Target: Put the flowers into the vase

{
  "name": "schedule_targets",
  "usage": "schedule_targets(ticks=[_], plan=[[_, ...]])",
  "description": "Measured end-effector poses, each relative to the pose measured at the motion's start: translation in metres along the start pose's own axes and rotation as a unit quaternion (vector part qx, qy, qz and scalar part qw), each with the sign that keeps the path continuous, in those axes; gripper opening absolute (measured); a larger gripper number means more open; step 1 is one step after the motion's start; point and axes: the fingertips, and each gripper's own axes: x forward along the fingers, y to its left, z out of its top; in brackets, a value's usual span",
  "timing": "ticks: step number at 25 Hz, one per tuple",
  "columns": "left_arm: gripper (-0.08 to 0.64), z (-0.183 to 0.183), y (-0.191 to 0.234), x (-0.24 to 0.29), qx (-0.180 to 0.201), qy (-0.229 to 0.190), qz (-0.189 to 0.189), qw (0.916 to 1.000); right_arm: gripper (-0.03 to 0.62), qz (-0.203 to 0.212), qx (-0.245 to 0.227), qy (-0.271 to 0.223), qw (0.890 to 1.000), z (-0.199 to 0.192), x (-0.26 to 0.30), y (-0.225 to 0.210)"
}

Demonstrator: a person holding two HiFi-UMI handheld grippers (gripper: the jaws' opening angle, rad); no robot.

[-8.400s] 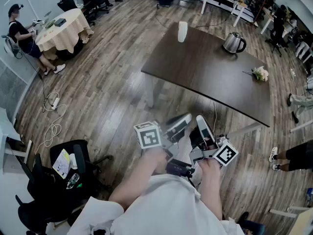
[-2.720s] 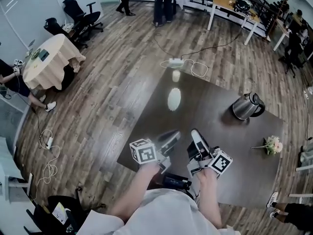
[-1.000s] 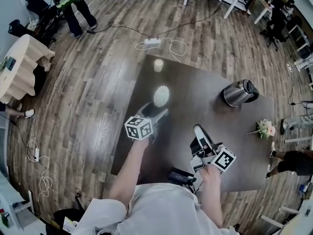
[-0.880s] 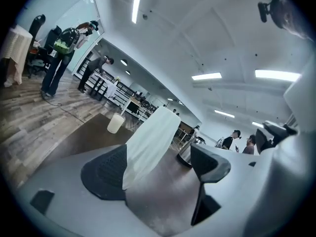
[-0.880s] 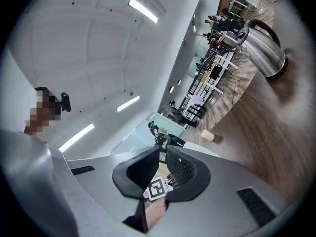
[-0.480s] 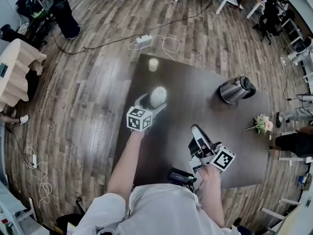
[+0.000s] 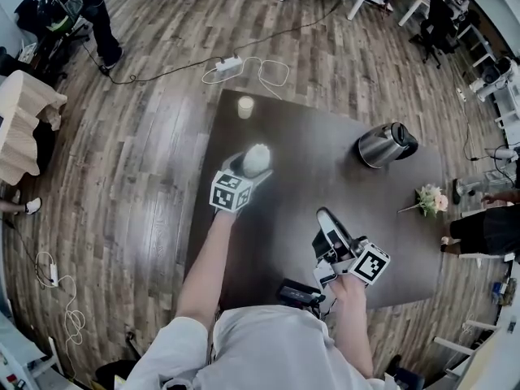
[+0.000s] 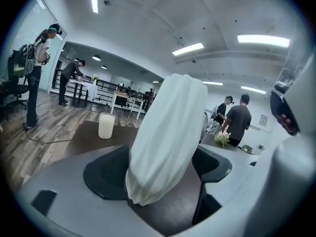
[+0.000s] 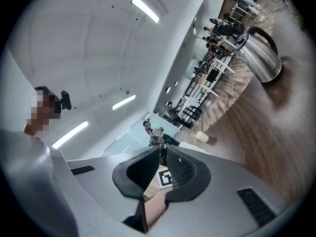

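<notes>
The left gripper [image 7: 244,169] reaches out toward 11 o'clock on the dark brown wooden table [image 7: 284,218]. Its jaws have just been opening and now stand wide apart. The tall white ribbed vase [image 8: 168,132] is upright between them, and neither pad seems to press on it. The step in hand looks like taking hold of the vase to steady it.

To do that well, the ribbed body should sit square in the middle of the pads before they close. The squeeze should be slow and even, so that one pad does not arrive first and tip the vase. A hold low on the body would likely be steadier than one near the mouth, and it would leave the opening free.

A small cream cup [image 7: 244,106] stands well apart at 12 o'clock from the vase, so it should not get in the way.

The right gripper [image 7: 327,218] hangs near the person with its jaws together and nothing between them. It will have to open before it is of use.

The steel kettle [image 7: 385,145] stands at its 1 o'clock. The small bunch of pale flowers [image 7: 430,198] lies on the table at its 2 o'clock, well apart from the vase. The reach for the flowers should probably pass on the near side of the kettle.
</notes>
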Motion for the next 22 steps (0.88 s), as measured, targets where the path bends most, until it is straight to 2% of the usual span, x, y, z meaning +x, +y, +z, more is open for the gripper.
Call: schedule_targets(ticks=[4,9,16,22], plan=[[0.385,0.0,0.002,-0.001,-0.001,-0.005,-0.001,1.0,0.023,-0.001,-0.003,-0.003,1.0,0.001,-0.001,0.0],[0.379,0.006,-0.008,-0.008,-0.028,-0.026,-0.02,0.9991,0.023,-0.003,-0.005,-0.008,1.0,0.002,-0.005,0.002],[0.374,0.023,-0.051,-0.019,-0.087,-0.063,-0.092,0.9899,0.023,-0.005,-0.011,-0.016,1.0,0.002,-0.012,0.008],[0.373,0.039,-0.1,-0.026,-0.098,-0.083,-0.154,0.9796,0.023,-0.02,-0.009,-0.038,0.999,0.003,-0.032,0.011]])
